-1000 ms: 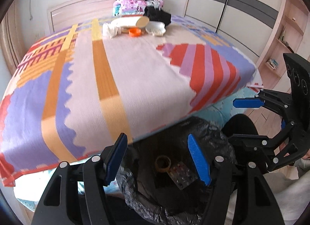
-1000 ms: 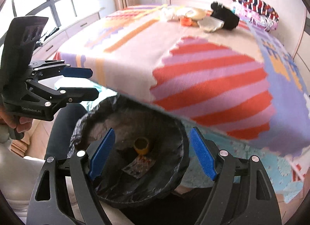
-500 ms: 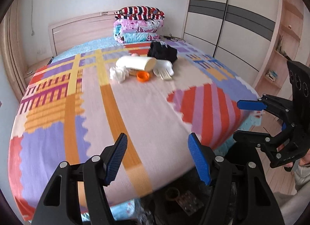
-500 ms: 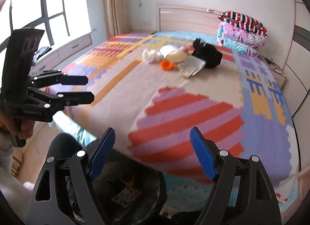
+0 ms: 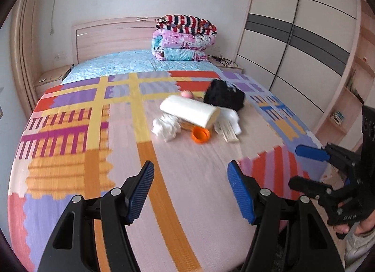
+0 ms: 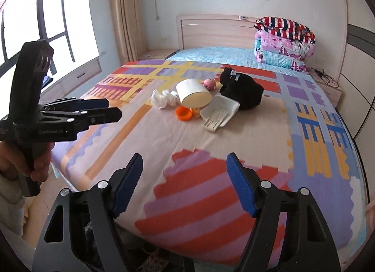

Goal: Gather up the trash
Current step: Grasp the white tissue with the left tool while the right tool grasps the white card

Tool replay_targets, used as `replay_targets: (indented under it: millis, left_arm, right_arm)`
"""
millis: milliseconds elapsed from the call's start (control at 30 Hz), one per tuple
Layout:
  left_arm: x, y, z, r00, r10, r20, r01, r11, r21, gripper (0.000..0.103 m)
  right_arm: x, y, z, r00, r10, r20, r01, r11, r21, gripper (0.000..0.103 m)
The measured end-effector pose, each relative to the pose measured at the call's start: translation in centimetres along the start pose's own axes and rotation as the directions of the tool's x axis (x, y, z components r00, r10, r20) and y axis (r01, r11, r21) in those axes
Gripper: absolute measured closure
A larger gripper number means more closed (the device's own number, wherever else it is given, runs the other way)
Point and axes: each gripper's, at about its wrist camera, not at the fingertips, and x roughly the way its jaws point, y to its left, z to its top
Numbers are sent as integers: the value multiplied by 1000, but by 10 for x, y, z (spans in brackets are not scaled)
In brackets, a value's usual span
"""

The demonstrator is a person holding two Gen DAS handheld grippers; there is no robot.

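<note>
Left wrist view is showing the trash lying in a loose cluster on the bedspread (image 5: pixel 194 178), toward the far middle of the bed. A white roll (image 5: pixel 189 110) with a cream end is leaning tilted over an orange cap (image 5: pixel 200 135), which is sitting open side up. A crumpled tissue (image 5: pixel 165 127) is lying just left of the cap, touching the roll's underside. A white foam tray (image 6: pixel 219 110) is resting just right of the cap, with pale sticks (image 6: pixel 214 118) lying in it and poking over its near edge. A black bag (image 6: pixel 241 90) is slumping behind the tray, and a small pink toy (image 6: pixel 209 83) is sitting between the bag and the roll.

Both grippers are hovering over the near end of the bed, well apart from the cluster and pointing toward it. The left gripper (image 5: pixel 191 192) is holding its blue pads (image 5: pixel 239 192) spread wide with nothing between them. The right gripper (image 6: pixel 185 184) is likewise gaping, empty. Each is showing in the other's view, gripped by a hand (image 6: pixel 21 161) at the frame's edge. Folded quilts (image 5: pixel 184 38) are lying stacked by the headboard (image 5: pixel 112 35).
</note>
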Motion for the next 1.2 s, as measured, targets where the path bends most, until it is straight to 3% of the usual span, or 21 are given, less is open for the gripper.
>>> replay_targets:
  millis: [167, 400, 800, 900, 1000, 1200]
  left_arm:
    - [21, 14, 16, 1000, 7, -10, -7, 1000, -24, 41]
    - [50, 29, 32, 999, 29, -28, -30, 999, -39, 41]
    - [94, 42, 45, 996, 31, -88, -35, 999, -42, 41]
    - [103, 41, 45, 994, 32, -105, -36, 999, -34, 41]
    - [108, 37, 45, 994, 42, -100, -43, 999, -10, 41]
    - [118, 39, 45, 992, 33, -123, -35, 999, -15, 57]
  right_arm:
    - [21, -5, 12, 1000, -14, 5, 14, 1000, 20, 31]
    - [51, -14, 23, 999, -39, -22, 41, 998, 57, 44]
    - [91, -18, 31, 990, -94, -109, 98, 995, 36, 45]
    - [96, -19, 31, 988, -101, -115, 107, 993, 49, 56]
    - [101, -21, 31, 987, -100, -124, 108, 992, 61, 59]
    - [107, -24, 33, 983, -120, -137, 129, 990, 62, 67]
